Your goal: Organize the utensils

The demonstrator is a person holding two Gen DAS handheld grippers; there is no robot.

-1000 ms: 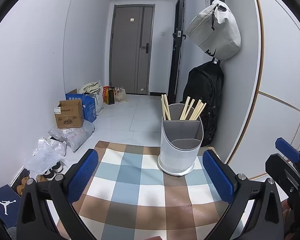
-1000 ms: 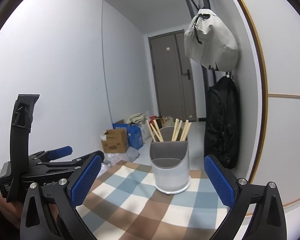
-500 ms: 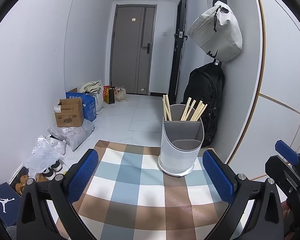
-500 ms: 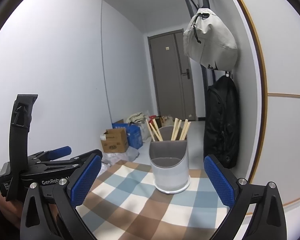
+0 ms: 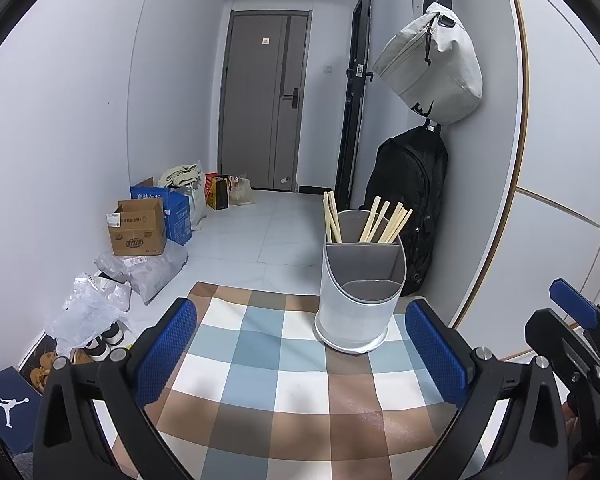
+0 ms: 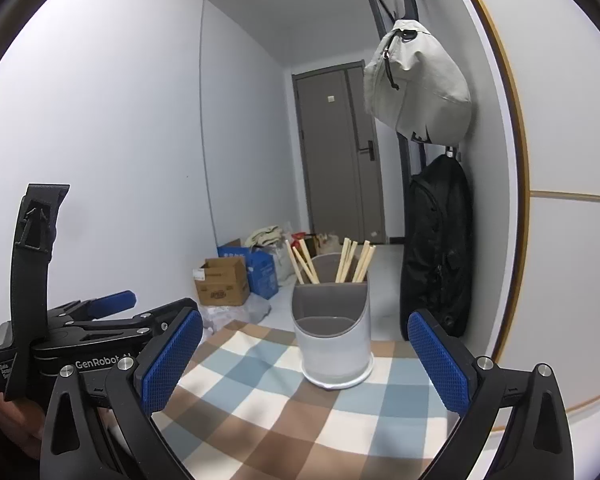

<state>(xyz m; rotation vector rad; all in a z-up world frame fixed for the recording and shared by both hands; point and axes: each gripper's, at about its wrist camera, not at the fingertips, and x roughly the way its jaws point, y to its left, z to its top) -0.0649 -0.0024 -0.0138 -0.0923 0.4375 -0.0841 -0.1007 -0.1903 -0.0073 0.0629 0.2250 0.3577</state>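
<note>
Closest to the cameras are the two hand-held grippers, both with their blue-padded fingers spread wide apart and nothing between them. The left hand-held gripper (image 5: 300,354) hovers over the near part of the checkered cloth (image 5: 284,392) that covers the worktop, and the right hand-held gripper (image 6: 306,358) does the same from a bit further right, with the utensil holder framed between its fingers. In the right wrist view you can see the left one's black body off to the left, gripped by a hand (image 6: 8,416).

The white utensil holder (image 5: 356,296) stands upright on the cloth, just past the grippers, near the far right corner of the worktop. Its lower front compartment looks empty; the taller back compartment holds the wooden chopsticks (image 5: 384,222), two leaning left and the rest fanned right.

Right behind the holder, a black backpack (image 5: 412,200) hangs on the wall, with a grey sling bag (image 5: 432,68) above it. Left of the holder, down on the floor, there are plastic bags and a cardboard box (image 5: 138,230). Beyond all that, a grey door (image 5: 266,104) closes off the hallway.
</note>
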